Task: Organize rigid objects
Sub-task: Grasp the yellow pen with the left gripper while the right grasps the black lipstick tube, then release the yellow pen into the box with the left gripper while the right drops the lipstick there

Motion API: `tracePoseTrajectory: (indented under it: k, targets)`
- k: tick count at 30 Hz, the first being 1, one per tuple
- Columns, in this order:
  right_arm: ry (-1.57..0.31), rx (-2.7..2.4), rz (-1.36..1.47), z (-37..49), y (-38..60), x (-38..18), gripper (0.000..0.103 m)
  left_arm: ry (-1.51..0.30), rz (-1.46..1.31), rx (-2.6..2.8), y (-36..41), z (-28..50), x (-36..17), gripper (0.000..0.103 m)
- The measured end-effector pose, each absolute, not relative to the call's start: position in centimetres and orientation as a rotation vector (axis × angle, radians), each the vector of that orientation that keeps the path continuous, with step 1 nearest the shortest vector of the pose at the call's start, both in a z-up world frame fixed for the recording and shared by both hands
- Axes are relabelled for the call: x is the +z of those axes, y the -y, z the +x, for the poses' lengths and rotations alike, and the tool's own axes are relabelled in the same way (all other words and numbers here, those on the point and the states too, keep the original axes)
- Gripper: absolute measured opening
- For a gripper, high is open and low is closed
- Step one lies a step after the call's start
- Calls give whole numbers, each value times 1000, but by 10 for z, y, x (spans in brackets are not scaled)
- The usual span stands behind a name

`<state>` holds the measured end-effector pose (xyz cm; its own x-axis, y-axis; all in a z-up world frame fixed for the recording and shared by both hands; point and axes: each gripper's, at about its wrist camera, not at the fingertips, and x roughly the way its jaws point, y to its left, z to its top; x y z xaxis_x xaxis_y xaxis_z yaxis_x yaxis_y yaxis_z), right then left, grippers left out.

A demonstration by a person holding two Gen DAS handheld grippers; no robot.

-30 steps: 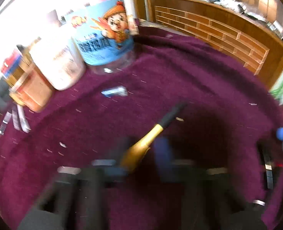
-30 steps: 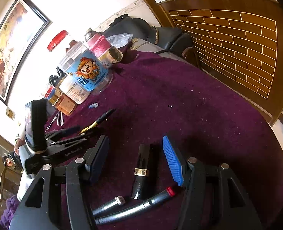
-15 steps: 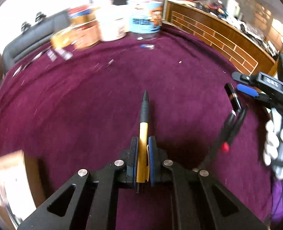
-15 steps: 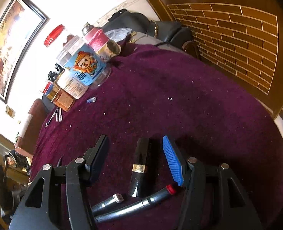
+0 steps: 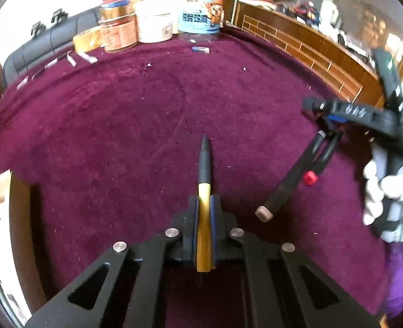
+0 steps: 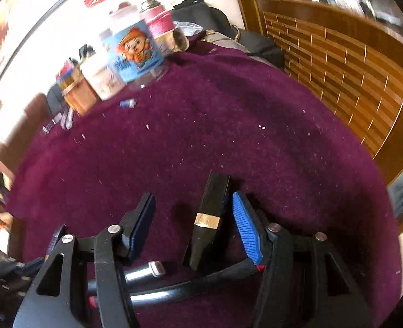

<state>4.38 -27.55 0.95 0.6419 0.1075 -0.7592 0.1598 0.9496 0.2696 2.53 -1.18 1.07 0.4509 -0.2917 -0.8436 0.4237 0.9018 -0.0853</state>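
the left gripper (image 5: pixel 204 205) is clamped tight on a yellow-and-black pen (image 5: pixel 204 191), whose dark tip points to twelve o'clock over the purple tablecloth (image 5: pixel 119 123) in the left wrist view. the right gripper (image 6: pixel 193 218) has just been closing its jaws around a black tube with a gold band (image 6: pixel 208 218), which lies on the cloth between the blue pads (image 6: pixel 245 224) (a gap shows on the left side, so it is not yet gripped). two dark pens (image 5: pixel 297 175) lie at three o'clock of the held pen, and jars (image 5: pixel 152 19) stand at twelve o'clock by the far edge.
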Motion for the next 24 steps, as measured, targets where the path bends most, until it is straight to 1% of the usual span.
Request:
tracePoseTrajectory:
  k: [2,5,8,12,17,20,24]
  targets:
    - [-882,-12,360,44,280,7,15,-1006,122,-439,3,18,15,5]
    - [-858,72,486,42,291,6,15,-979,42,-448,-14,0,29,5]
    - [-795,116,513,36,290,15,15,-929,-39,-459,-38,-23,50,5]
    - [-742,217,555,33,283,26,15,-873,-185,-448,-91,-50,77,5]
    - [-775,362,598,20,246,46,15,-805,-307,-346,-174,-82,100,5]
    - [-785,459,571,1,206,68,15,-776,-360,-268,-219,-98,102,5]
    - [-823,567,503,-22,143,85,15,-788,-423,-182,-267,-114,83,5]
